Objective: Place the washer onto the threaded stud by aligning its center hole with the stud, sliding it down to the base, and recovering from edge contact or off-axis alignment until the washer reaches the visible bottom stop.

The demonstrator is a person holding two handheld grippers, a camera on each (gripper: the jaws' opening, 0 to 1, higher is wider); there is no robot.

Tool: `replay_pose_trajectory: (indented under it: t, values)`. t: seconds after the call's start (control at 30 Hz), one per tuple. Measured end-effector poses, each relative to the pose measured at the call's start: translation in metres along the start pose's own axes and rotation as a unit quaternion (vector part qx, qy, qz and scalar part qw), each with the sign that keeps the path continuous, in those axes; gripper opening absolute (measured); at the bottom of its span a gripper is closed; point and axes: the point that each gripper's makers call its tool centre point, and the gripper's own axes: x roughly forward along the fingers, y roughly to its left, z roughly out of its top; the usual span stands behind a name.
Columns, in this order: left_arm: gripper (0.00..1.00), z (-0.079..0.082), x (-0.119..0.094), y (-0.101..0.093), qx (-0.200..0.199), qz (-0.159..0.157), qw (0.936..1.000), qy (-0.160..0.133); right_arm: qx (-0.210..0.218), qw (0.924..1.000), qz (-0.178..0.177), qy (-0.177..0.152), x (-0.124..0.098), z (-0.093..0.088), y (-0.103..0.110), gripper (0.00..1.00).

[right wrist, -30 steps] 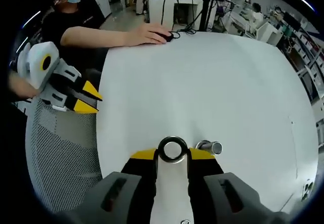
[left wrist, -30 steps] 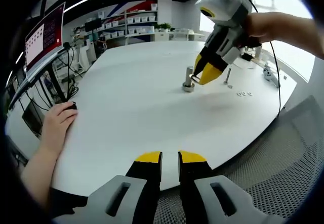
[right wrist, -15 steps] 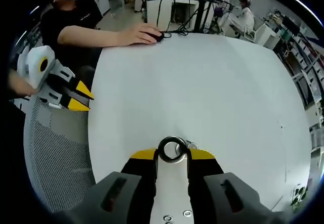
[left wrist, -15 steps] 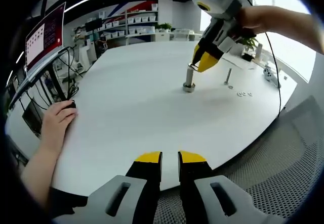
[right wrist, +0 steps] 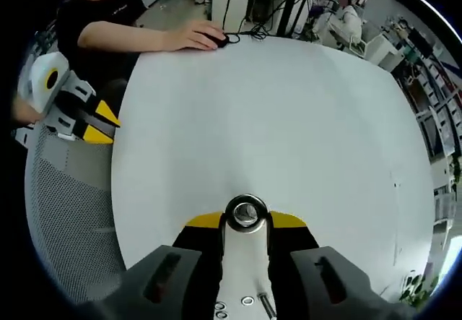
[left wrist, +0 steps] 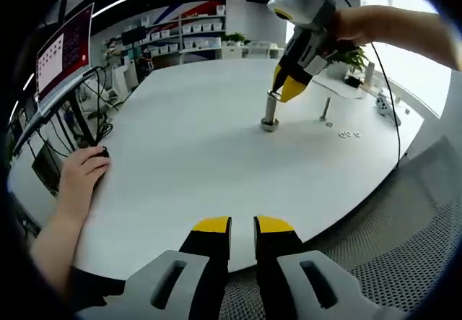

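White table [left wrist: 180, 154]; monitor [left wrist: 65, 49] at left edge; shelving [left wrist: 195, 31] behind; mesh chair [right wrist: 65, 212].

In the right gripper view the washer [right wrist: 245, 212] covers the top of the threaded stud, so whether hole and stud line up cannot be told. In the left gripper view the right gripper [left wrist: 284, 91] hides the stud [left wrist: 270, 112] tip, and the washer is too small to make out

White round table [left wrist: 180, 154], upright threaded stud [left wrist: 270, 114], thinner stud [left wrist: 325, 108], perhaps loose washers [left wrist: 349, 133], resting hand [left wrist: 81, 175]
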Motion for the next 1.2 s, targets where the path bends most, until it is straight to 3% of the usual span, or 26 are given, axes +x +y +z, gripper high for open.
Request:
replay_pose_trajectory:
  t: [0.57,1.03,1.2]
  values:
    - [0.1,-0.001,0.002,0.001,-0.001,0.001,1.0,-0.001,-0.021,0.9992,0.016,0.031,0.021,-0.002,-0.001,0.23]
    - [0.1,-0.001,0.002,0.001,-0.001,0.0,1.0,-0.001,-0.015,0.998,0.024,0.057,0.05,-0.018,0.001,0.23]
    - [0.1,-0.001,0.002,0.001,-0.002,0.0,1.0,-0.001,-0.004,0.9983,0.03,0.05,0.052,-0.017,0.001,0.24]
